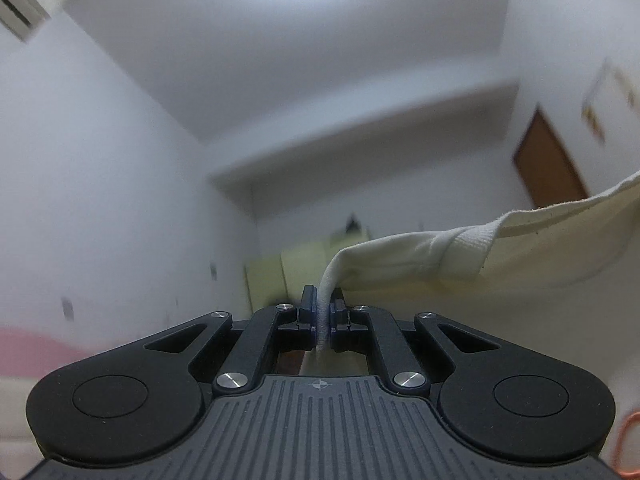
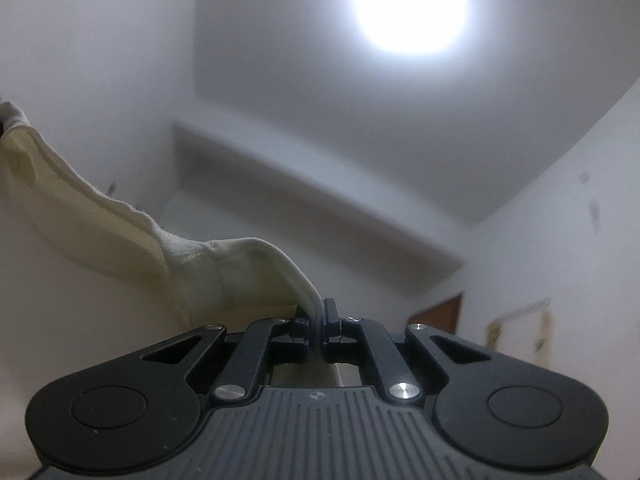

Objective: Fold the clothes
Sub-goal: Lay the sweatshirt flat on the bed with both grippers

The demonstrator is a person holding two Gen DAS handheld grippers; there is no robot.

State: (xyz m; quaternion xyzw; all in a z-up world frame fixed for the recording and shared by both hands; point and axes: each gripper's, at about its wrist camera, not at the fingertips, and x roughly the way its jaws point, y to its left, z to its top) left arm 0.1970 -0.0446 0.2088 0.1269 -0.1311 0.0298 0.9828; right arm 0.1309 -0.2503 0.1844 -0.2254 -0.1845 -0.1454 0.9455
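Left gripper [image 1: 322,312] and right gripper [image 2: 319,320] each pinching a corner of the cream garment [image 1: 460,256], hanging stretched between them; brown door [image 1: 550,164], ceiling lamp [image 2: 412,8] beyond

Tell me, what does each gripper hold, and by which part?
Both hold one cream garment: left gripper and right gripper each pinch its edge.

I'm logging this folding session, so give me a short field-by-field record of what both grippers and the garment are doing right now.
garment: cream garment, lifted, sagging between both grippers
left gripper: shut on a pinched edge of the garment
right gripper: shut on another edge
camera aim: both tilted up toward ceiling light
background: white walls, brown door
fold state: none visible yet
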